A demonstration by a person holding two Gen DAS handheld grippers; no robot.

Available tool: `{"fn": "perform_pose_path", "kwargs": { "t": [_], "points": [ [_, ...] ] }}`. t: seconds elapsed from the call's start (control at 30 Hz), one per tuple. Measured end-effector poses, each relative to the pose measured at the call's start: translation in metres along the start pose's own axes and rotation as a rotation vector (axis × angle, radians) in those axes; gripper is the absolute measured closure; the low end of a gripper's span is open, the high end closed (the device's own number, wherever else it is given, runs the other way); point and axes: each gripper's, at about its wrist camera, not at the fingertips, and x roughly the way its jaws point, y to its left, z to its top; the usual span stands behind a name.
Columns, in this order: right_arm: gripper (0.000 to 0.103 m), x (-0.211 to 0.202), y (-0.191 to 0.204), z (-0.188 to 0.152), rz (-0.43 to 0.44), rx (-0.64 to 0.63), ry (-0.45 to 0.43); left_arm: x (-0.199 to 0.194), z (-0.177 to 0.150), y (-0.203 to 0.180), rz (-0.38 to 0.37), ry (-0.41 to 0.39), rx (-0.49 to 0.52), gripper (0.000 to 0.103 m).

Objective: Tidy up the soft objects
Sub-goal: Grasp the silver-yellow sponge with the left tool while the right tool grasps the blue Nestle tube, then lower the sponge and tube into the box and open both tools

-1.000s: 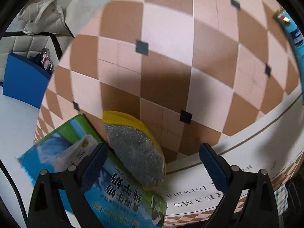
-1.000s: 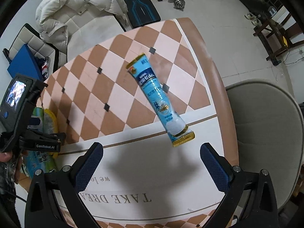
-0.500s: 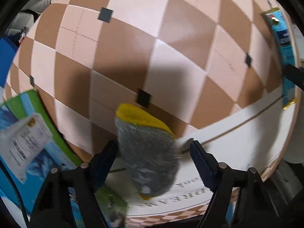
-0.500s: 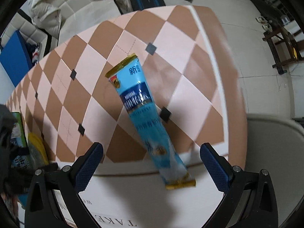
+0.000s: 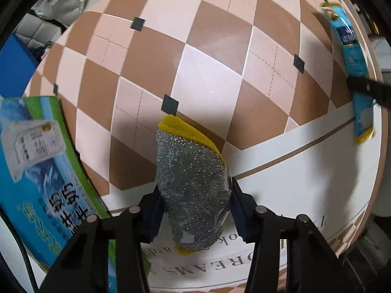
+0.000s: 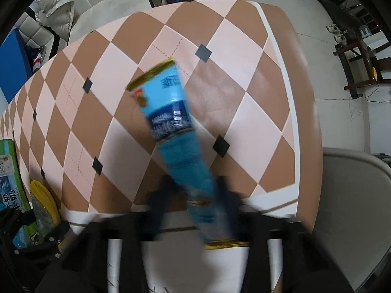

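Observation:
A yellow sponge with a silver scouring face [image 5: 193, 190] lies on the checkered table, and my left gripper [image 5: 195, 210] is shut on its near half. It also shows in the right wrist view [image 6: 44, 207]. A long blue milk-powder pouch [image 6: 176, 141] lies on the table's right side; my right gripper [image 6: 193, 195] has its fingers closed in around the pouch's near end, blurred by motion. The pouch shows in the left wrist view [image 5: 352, 56] with a right finger across it.
A blue-green milk carton box [image 5: 41, 171] lies left of the sponge, also seen in the right wrist view [image 6: 9, 178]. A grey chair seat [image 6: 354, 207] stands past the table's right edge. A white jacket [image 6: 56, 9] lies on a sofa beyond.
My left gripper moved onto the sponge and closed on it. My right gripper dropped toward the pouch and its fingers closed in around the near end.

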Motion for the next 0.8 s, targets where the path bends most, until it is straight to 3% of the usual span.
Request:
{"fn": "perform_pose_path", "kwargs": {
  "t": [0.1,0.33,0.47,0.6,0.7,0.8],
  "points": [
    [0.087,0.0,0.008,-0.011,-0.006,-0.009,0.004,-0.008,-0.015,-0.004,-0.036,-0.048,-0.024,0.059],
    [0.088,-0.036,0.029,-0.073,0.155,0.017,-0.039,-0.07,-0.074,0.004,-0.162,-0.219,-0.051,0.059],
    [0.088,-0.079,0.064,-0.115,0.248,-0.008,-0.106,-0.127,-0.096,0.053,-0.216,-0.32,-0.074,0.059],
    [0.088,-0.133,0.112,-0.146,0.342,-0.047,-0.175,-0.17,-0.123,0.111,-0.211,-0.408,-0.113,0.059],
    [0.088,-0.171,0.147,-0.168,0.403,-0.097,-0.213,-0.189,-0.14,0.166,-0.211,-0.425,-0.176,0.059],
    [0.088,-0.191,0.196,-0.182,0.431,-0.142,-0.235,-0.183,-0.135,0.216,-0.241,-0.41,-0.253,0.059]
  ]
}}
